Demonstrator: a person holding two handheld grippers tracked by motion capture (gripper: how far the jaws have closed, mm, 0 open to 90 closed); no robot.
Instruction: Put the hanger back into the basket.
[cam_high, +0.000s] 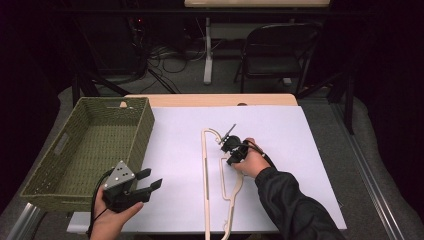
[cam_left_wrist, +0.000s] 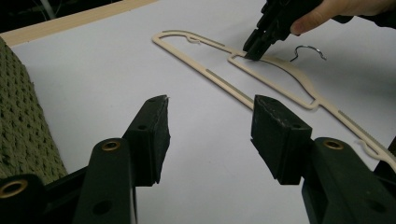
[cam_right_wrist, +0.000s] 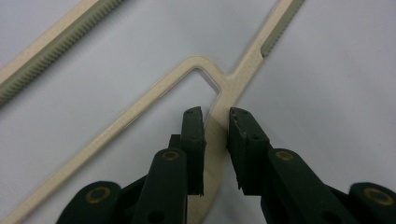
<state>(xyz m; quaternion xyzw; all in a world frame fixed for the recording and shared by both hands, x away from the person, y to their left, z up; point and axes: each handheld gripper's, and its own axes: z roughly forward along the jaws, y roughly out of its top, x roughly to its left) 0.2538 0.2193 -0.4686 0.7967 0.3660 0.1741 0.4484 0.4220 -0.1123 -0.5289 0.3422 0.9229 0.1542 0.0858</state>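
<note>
The table (cam_high: 320, 150), covered by a white sheet, bears at its left edge a woven green basket (cam_high: 90, 150), whose near right corner lies just beside my left gripper (cam_high: 148, 180). A cream plastic hanger (cam_high: 206, 185) lies flat at the middle of the sheet, its long bar running from far to near and its metal hook (cam_left_wrist: 308, 49) resting on the sheet to the right. My left gripper hovers at the near left, jaws spread wide with nothing between them, well apart from the hanger. My right gripper (cam_right_wrist: 215, 116) points down at the hanger's far part, its jaws nearly closed astride a thin cream bar; I cannot tell whether the pads (cam_right_wrist: 194, 135) actually press it.
</note>
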